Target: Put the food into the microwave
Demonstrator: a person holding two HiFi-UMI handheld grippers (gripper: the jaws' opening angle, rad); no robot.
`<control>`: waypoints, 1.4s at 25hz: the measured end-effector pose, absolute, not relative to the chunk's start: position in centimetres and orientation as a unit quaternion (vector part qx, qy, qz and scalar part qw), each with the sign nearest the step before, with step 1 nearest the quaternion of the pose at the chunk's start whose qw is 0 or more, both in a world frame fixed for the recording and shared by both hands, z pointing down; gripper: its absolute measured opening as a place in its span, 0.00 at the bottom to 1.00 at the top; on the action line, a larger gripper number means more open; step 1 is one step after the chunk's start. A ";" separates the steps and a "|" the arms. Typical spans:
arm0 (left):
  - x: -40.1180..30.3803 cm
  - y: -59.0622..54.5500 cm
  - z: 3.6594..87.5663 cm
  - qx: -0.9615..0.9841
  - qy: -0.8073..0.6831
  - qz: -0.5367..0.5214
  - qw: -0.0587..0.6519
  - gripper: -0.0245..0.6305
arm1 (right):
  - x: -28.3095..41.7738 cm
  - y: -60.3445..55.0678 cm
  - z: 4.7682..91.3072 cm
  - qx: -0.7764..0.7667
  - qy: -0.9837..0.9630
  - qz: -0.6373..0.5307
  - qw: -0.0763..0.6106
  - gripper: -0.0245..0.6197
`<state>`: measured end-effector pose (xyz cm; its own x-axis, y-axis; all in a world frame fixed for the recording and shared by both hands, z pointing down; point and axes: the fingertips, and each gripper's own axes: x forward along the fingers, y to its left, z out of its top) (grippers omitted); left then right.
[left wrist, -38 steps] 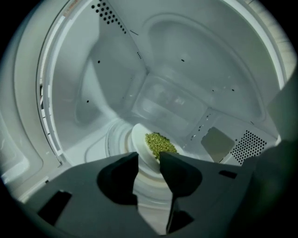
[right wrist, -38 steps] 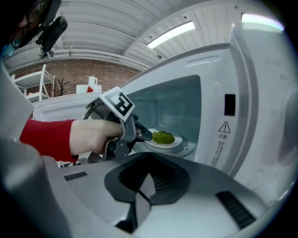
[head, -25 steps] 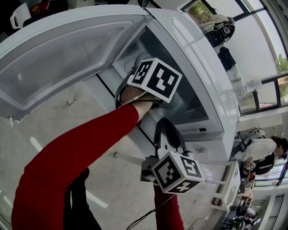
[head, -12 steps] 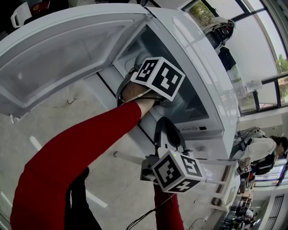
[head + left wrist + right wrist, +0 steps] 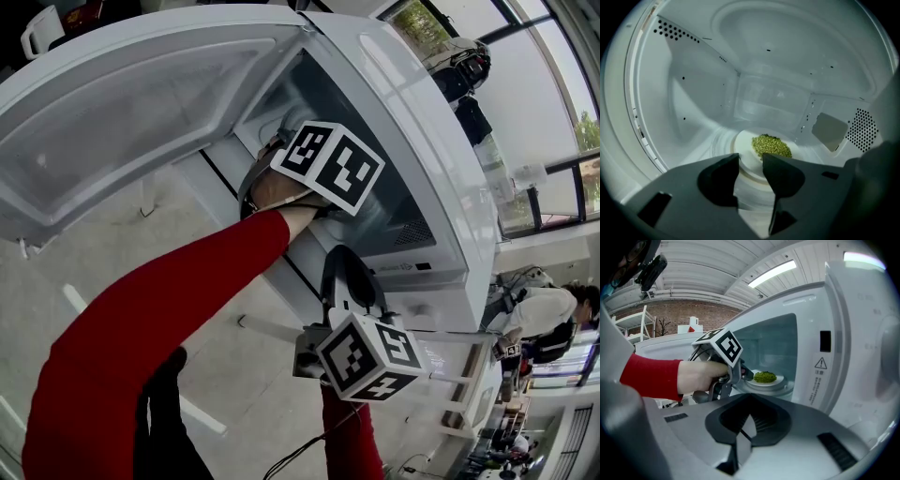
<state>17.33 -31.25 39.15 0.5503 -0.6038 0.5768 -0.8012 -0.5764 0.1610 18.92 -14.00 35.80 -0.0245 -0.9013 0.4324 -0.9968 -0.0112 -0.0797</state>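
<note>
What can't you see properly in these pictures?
Left gripper view: the left gripper covers the plate's near rim; contact unclear.
Head view: the hand and left gripper hide the green food.
Right gripper view: the warning label on the microwave is too small to read.

White microwave (image 5: 441, 187) fills upper centre of frame, its door (image 5: 122, 103) swung open toward upper left. Centre frame: left gripper (image 5: 328, 167), marker cube facing up, at the cavity mouth. Its front end seems to reach inside, hidden behind the cube. A hand (image 5: 277, 192) holds it, red sleeve (image 5: 159, 319) running down to lower left. Lower centre: right gripper (image 5: 352, 281), outside the microwave, well apart from the left one. Grey floor (image 5: 253, 375) below. Windows (image 5: 553, 84) upper right, person (image 5: 548, 314) at right edge.
</note>
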 end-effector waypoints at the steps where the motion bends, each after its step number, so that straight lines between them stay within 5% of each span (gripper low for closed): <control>1: 17.4 -31.2 39.2 0.857 -0.407 0.234 0.210 0.29 | 18.9 -14.0 35.9 0.686 -0.691 0.186 0.128 0.06; 6: 16.1 -31.4 37.6 0.875 -0.391 0.152 0.242 0.26 | 18.3 -14.3 36.3 0.683 -0.696 0.185 0.124 0.06; 10: 13.3 -30.5 37.5 0.878 -0.395 0.125 0.239 0.08 | 17.8 -13.9 36.5 0.679 -0.701 0.180 0.121 0.06; 13: 12.0 -29.8 36.8 0.899 -0.368 0.086 0.223 0.05 | 16.8 -13.9 36.5 0.681 -0.702 0.183 0.099 0.06; 35: 9.4 -16.1 32.0 0.943 -0.242 0.081 0.212 0.05 | 14.6 -7.8 32.2 0.675 -0.707 0.210 0.020 0.06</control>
<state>9.39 -16.13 32.05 0.8695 -0.4231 0.2549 -0.4914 -0.7929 0.3603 14.65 -7.84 32.20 -0.0876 -0.9462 0.3116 -0.9627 0.0001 -0.2705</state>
